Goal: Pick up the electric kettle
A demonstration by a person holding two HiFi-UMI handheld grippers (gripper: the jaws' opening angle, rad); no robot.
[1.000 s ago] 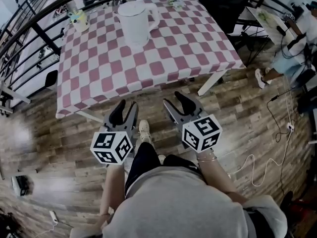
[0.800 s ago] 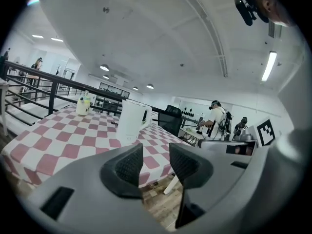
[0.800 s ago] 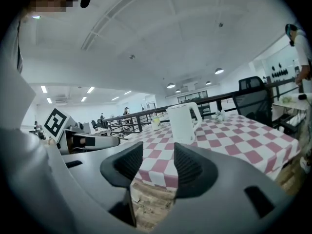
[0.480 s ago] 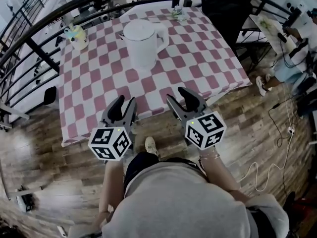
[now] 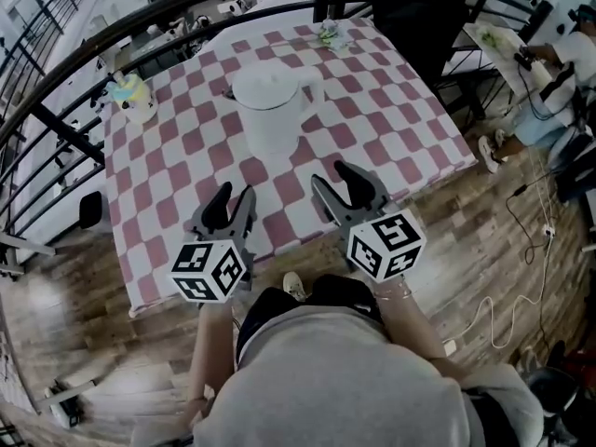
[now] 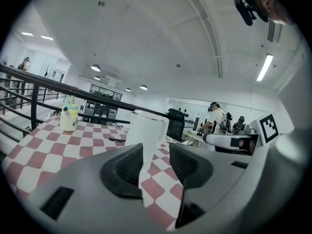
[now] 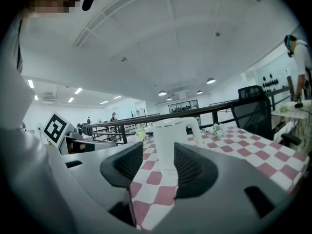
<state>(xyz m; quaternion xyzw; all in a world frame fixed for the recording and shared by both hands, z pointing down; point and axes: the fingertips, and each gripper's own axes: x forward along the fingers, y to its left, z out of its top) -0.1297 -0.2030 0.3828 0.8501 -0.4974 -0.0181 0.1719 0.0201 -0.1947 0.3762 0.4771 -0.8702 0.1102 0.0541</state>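
Observation:
The white electric kettle (image 5: 270,110) stands upright with its lid on, in the middle of a table under a pink and white checked cloth (image 5: 391,119); its handle faces right. Both grippers hover over the table's near edge, short of the kettle and apart from it. My left gripper (image 5: 230,205) is open with a narrow, empty gap. My right gripper (image 5: 349,186) is open wider, also empty. In the left gripper view the kettle (image 6: 146,133) shows beyond the left gripper (image 6: 156,157). In the right gripper view the kettle (image 7: 170,140) stands straight ahead of the right gripper (image 7: 158,162).
A small yellow-green container (image 5: 130,93) sits at the table's far left, and a little green thing (image 5: 328,32) at its far edge. A black railing (image 5: 56,124) runs behind and to the left. A black chair (image 5: 419,7) and a person (image 5: 549,91) are at the right. Cables (image 5: 521,277) lie on the wood floor.
Both grippers have come forward from over the floor to over the table's near edge. The kettle now lies closer to them. Both sets of jaws have kept their gaps.

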